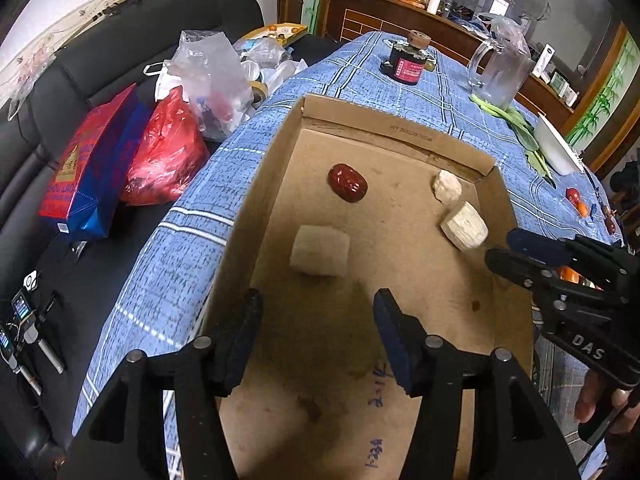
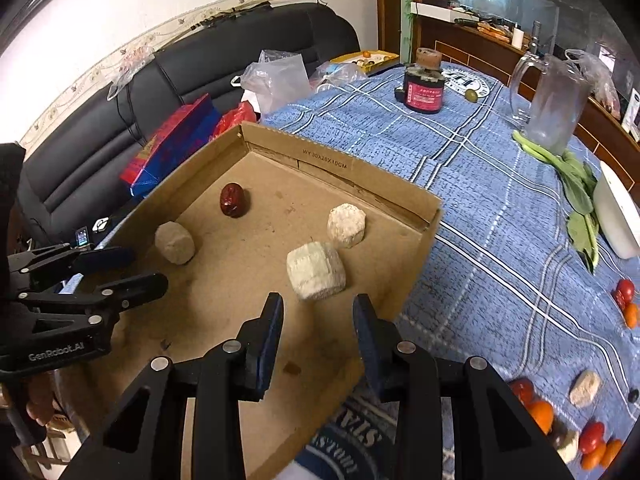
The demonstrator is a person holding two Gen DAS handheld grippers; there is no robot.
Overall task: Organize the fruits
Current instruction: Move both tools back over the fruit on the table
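Inside the cardboard box (image 1: pixel 400 132), far left, a red jujube (image 1: pixel 347 182) is lying with its long axis slanting far-left to near-right, while the left gripper (image 1: pixel 316 336) and right gripper (image 2: pixel 318 340) are hovering apart, empty.

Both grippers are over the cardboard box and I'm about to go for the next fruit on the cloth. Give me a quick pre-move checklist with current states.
1. Left gripper open and holding nothing: ok.
2. Right gripper open and holding nothing: ok.
3. Cardboard box sits flat on the blue tablecloth with room on its floor: ok.
4. Already in the box: red date and three pale chunks, the nearest just ahead of the right fingertips: ok.
5. Fruit left outside: red and orange pieces to the right of the box: ok, targets in view.
6. Exact count of loose pieces: cannot tell, some sit at the frame edge.
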